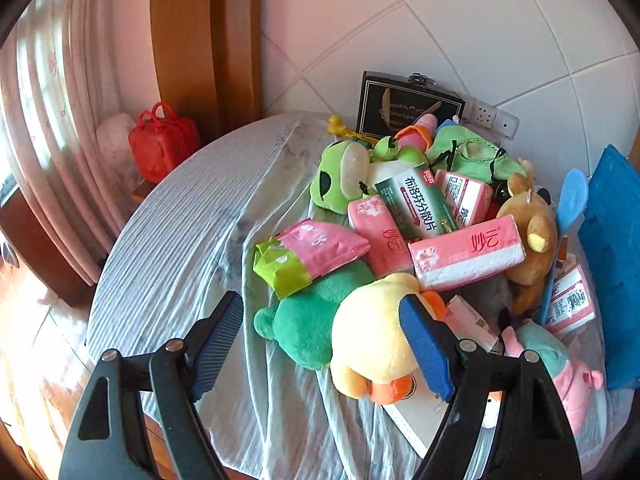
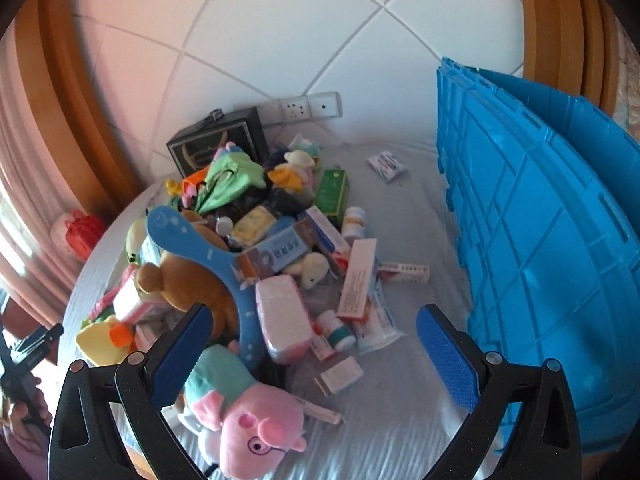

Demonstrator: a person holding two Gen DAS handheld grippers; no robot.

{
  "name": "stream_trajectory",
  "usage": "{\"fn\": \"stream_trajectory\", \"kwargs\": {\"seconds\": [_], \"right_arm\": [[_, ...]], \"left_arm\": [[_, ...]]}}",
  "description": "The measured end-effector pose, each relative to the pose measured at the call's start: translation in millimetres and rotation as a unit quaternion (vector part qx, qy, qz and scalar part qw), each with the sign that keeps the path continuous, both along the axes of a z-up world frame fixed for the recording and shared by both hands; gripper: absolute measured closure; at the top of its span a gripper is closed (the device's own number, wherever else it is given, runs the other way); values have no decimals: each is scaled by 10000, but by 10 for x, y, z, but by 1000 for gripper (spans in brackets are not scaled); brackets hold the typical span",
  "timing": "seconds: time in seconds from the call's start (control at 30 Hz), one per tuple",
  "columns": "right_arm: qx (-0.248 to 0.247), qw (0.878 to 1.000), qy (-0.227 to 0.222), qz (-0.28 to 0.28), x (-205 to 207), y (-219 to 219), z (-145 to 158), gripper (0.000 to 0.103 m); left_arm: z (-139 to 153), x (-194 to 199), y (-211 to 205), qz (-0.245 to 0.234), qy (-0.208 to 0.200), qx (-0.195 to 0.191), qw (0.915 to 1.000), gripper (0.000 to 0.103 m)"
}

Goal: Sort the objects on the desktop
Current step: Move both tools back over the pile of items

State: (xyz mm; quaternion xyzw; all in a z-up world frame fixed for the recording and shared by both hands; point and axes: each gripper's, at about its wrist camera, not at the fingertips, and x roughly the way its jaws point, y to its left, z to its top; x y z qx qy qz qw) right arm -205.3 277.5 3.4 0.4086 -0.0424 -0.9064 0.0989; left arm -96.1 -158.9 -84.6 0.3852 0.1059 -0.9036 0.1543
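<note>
Both my claws wide, empty: left claw (image 1: 324,344), right claw (image 2: 314,350). Pink pig plush (image 2: 244,412) lies on bench (image 2: 400,420), snout toward camera-right, long axis diagonal.

A pale striped cloth (image 1: 168,240) covers the tabletop. The crate (image 2: 540,240) is bright blue, the duck plush (image 1: 372,344) yellow, the bear (image 2: 192,280) brown, the pig plush (image 2: 248,432) pink.

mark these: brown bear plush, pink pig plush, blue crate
brown bear plush (image 2: 188,284): right wrist view, on its brown back.
pink pig plush (image 2: 256,428): right wrist view, on its pink head.
blue crate (image 2: 540,240): right wrist view, on its ribbed side wall.
</note>
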Motion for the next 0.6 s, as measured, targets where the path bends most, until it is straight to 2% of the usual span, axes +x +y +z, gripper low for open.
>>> {"fn": "stream_trajectory", "kwargs": {"seconds": [0.17, 0.27, 0.43, 0.5, 0.6], "right_arm": [[131, 9986, -355, 365, -132, -132, -352, 0], [168, 9965, -460, 672, -183, -267, -490, 0], [254, 9937, -658, 871, -208, -543, -623, 0], [258, 9929, -689, 937, -177, -697, -611, 0], [358, 9930, -572, 974, -60, -1011, -569, 0]], "left_arm": [[-155, 59, -17, 373, -304, -44, 9988, 23], [-209, 10, -29, 420, -491, -116, 9978, 23], [-165, -169, -130, 186, -449, -211, 9986, 23], [-140, -350, -198, -34, -378, -212, 9991, 23], [-209, -618, -355, -467, -493, -151, 9976, 23]]}}
